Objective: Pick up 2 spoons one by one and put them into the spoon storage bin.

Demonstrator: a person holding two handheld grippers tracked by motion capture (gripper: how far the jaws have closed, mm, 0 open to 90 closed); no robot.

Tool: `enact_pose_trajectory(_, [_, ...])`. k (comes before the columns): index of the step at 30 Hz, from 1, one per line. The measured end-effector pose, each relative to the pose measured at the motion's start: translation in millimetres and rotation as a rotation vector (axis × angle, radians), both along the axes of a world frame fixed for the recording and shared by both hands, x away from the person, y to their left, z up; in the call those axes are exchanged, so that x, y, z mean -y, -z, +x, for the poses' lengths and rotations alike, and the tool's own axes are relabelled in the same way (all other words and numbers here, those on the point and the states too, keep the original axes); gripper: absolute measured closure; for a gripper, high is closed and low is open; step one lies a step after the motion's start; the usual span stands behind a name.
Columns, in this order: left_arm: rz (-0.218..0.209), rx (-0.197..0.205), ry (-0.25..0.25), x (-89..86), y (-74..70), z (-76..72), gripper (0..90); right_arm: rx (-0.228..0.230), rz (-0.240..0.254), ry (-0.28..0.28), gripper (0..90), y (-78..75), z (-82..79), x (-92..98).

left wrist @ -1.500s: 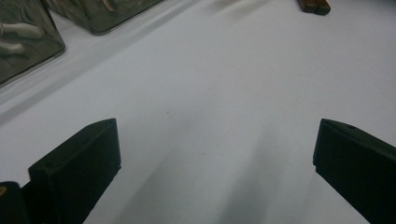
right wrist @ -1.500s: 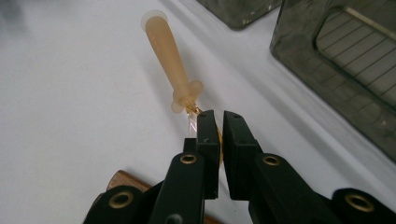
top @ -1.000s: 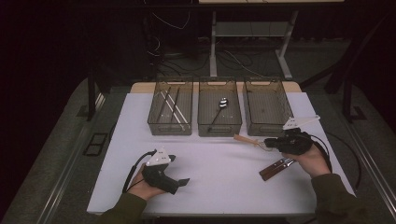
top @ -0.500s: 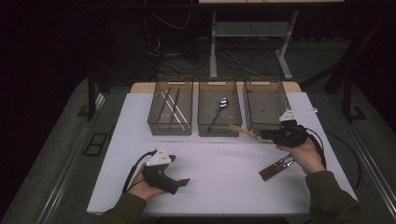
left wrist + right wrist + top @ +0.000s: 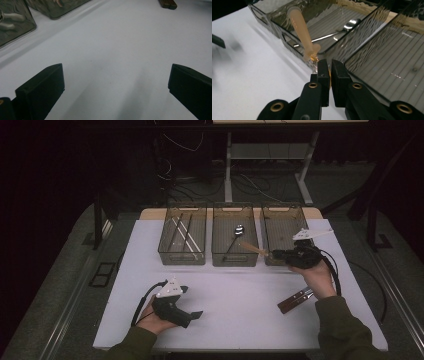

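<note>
I have the right gripper (image 5: 329, 72) pinching a tan wooden-handled utensil (image 5: 302, 30), handle raised at upper centre over the middle clear plastic bin (image 5: 235, 257). Next I'd judge which bin suits. My left gripper (image 5: 115, 85) rests spread.

A wide stretch of bare white table (image 5: 240, 290) lay open between the two hands, so passage across the middle was unhindered. The far edge was walled off by three clear bins set side by side: the left bin (image 5: 183, 257), the middle bin (image 5: 235, 260) and the right bin (image 5: 281, 213). Near the right forearm, the way was narrowed by a wooden-handled utensil (image 5: 296, 300) lying flat. The table's near left corner was taken up by the left gripper (image 5: 192, 315).
</note>
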State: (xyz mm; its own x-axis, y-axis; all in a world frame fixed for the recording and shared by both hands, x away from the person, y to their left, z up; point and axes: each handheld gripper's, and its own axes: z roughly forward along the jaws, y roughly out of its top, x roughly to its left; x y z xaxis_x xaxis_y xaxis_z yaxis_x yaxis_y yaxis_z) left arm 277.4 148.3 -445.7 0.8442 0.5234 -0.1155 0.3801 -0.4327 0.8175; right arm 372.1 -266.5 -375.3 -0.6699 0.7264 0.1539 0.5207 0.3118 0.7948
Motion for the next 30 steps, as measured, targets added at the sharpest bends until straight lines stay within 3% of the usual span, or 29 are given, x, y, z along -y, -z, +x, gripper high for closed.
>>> enact_pose_trajectory(4, [0.006,0.000,0.004,0.4,0.4,0.1,0.0,0.002,0.021,0.014,86.3,-2.3,6.9,-5.4])
enact_pose_trajectory(9, [0.000,0.001,0.004,-0.5,-0.3,0.3,0.0,0.002,0.010,0.024,86.3,-7.5,18.3,-18.6])
enact_pose_trajectory(17, [0.009,-0.003,0.010,0.8,0.5,0.1,0.0,-0.009,-0.034,0.029,86.3,-13.7,38.8,-41.4])
enact_pose_trajectory(30, [0.001,-0.003,0.013,1.9,0.6,-0.4,0.0,-0.052,-0.135,0.001,86.2,2.3,56.3,-76.3])
